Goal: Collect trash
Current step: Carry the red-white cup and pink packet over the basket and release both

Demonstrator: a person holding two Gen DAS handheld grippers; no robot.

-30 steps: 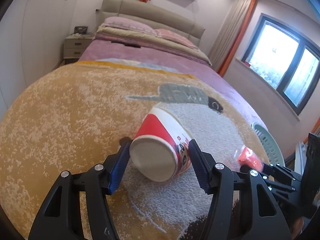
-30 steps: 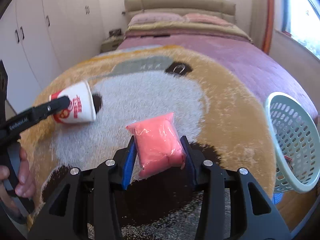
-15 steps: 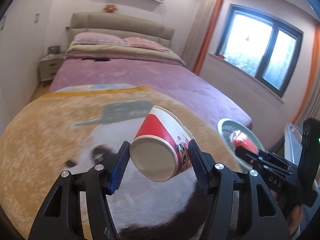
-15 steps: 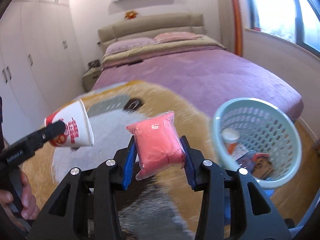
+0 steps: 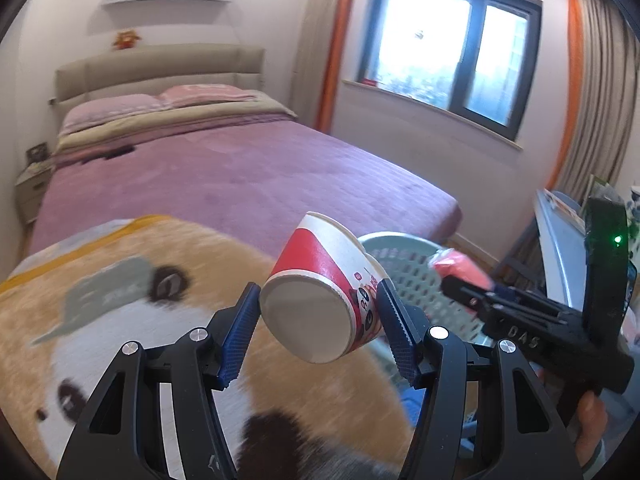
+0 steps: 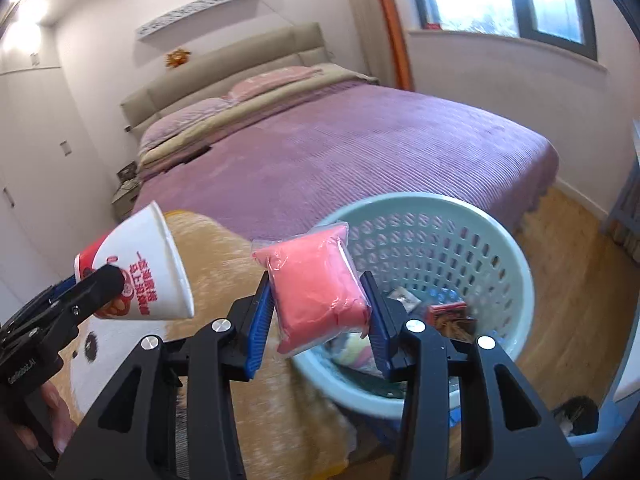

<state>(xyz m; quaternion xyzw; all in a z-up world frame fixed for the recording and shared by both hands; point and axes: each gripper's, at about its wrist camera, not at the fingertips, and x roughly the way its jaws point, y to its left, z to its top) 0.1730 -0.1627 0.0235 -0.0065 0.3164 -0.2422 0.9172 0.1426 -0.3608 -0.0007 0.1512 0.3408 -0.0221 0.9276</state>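
Left gripper [image 5: 316,338]: clamped on paper cup [image 5: 320,296], short of the basket.
Right gripper [image 6: 316,320]: clamped on pink packet [image 6: 316,288], over laundry basket [image 6: 516,256] near rim.
Advice: centre each above the opening before releasing.

black gripper [image 5: 318,334], blue ribbed pads [image 5: 236,340], silver screws.

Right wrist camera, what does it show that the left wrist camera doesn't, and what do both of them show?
Only the right wrist view shows the inside of the basket, with wrappers and other trash at the bottom, plus the wooden floor beside it.

Only the left wrist view shows the whole window and the cup's flat base.

Both show the paper cup clamped in the left gripper, the pink packet clamped in the right gripper, the purple bed and the panda blanket.
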